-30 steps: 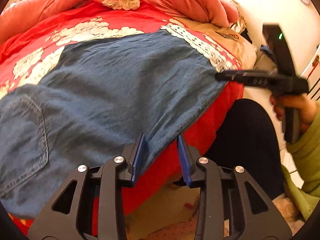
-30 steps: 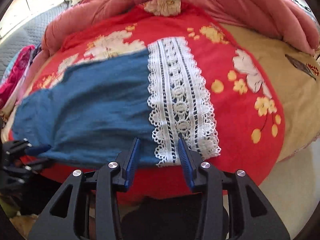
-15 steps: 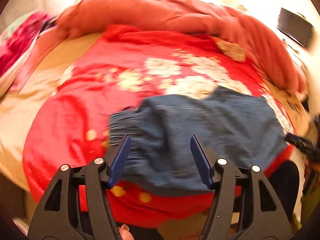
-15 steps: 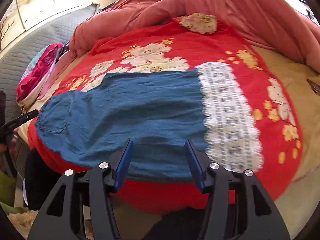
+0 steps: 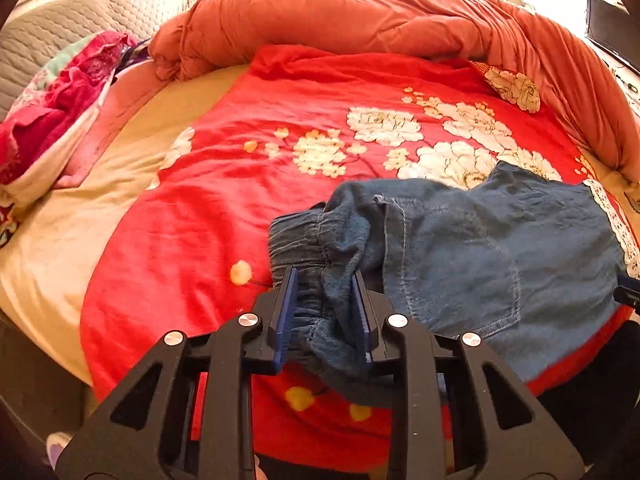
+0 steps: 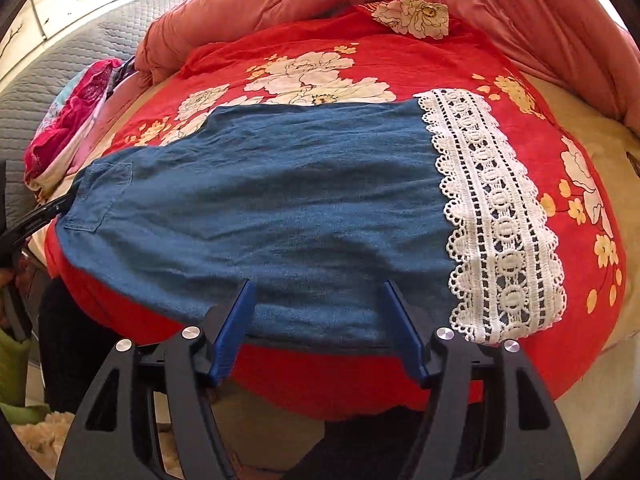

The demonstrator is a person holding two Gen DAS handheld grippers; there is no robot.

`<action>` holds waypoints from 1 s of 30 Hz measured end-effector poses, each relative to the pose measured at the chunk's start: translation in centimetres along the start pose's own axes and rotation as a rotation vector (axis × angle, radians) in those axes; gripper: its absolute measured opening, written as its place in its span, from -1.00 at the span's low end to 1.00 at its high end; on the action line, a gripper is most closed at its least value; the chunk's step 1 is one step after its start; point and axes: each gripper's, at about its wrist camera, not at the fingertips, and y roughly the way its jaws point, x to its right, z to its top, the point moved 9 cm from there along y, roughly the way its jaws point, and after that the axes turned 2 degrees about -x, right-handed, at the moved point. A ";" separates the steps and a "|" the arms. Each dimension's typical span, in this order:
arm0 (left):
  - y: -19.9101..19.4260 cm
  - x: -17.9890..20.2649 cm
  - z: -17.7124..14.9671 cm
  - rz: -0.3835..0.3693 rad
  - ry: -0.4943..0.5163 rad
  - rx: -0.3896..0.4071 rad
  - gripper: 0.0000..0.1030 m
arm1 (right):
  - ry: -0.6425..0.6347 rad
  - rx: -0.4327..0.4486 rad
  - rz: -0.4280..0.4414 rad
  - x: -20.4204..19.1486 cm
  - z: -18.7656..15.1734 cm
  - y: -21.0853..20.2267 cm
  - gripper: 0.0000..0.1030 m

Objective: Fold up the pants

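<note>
Blue denim pants (image 6: pixel 280 208) with a white lace hem (image 6: pixel 496 232) lie flat across a red floral bedspread (image 6: pixel 360 64). In the left wrist view my left gripper (image 5: pixel 325 280) is shut on the elastic waistband (image 5: pixel 308 252) of the pants (image 5: pixel 500 256), which bunches up between the blue pads (image 5: pixel 285 312). The left gripper also shows at the left edge of the right wrist view (image 6: pixel 44 212), at the waist end. My right gripper (image 6: pixel 318 292) is open and empty over the near edge of the pants leg, just left of the lace.
A rolled pink quilt (image 5: pixel 360 20) lies along the back of the bed. A pile of pink and magenta clothes (image 5: pixel 52 120) sits at the far left. Beige sheet (image 5: pixel 64 240) shows left of the bedspread. The bed's front edge drops to the floor.
My left gripper swung left to the waist end, opened wide, then shut on the waistband. My right gripper pulled back from the lace hem and opened wider.
</note>
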 end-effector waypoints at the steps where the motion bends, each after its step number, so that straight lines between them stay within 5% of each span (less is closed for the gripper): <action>1: 0.4 -0.1 -0.3 0.013 0.007 -0.012 -0.44 | -0.002 -0.007 -0.004 -0.1 -0.2 0.3 0.24; 8: -0.3 -0.6 -0.6 0.007 -0.041 -0.007 -0.12 | -0.009 0.015 0.014 -0.2 -0.1 -0.5 0.26; 12: -4.9 -0.9 1.4 0.062 -0.034 0.092 -0.06 | -0.008 0.091 0.044 -0.2 1.0 -2.4 0.26; 15: -6.3 2.7 2.9 -0.062 -0.007 0.123 0.02 | -0.011 0.103 0.052 -0.4 1.8 -2.3 0.26; 21: -3.5 13.8 2.6 -0.286 0.147 0.035 0.02 | -0.013 0.080 0.061 -0.8 2.4 -1.1 0.26; 28: 1.8 19.3 -2.5 -0.284 0.271 -0.120 0.05 | 0.020 0.028 0.068 0.4 0.8 0.9 0.25; 30: 2.2 19.3 -3.2 -0.278 0.289 -0.102 0.08 | 0.019 0.036 0.078 0.4 0.7 0.8 0.25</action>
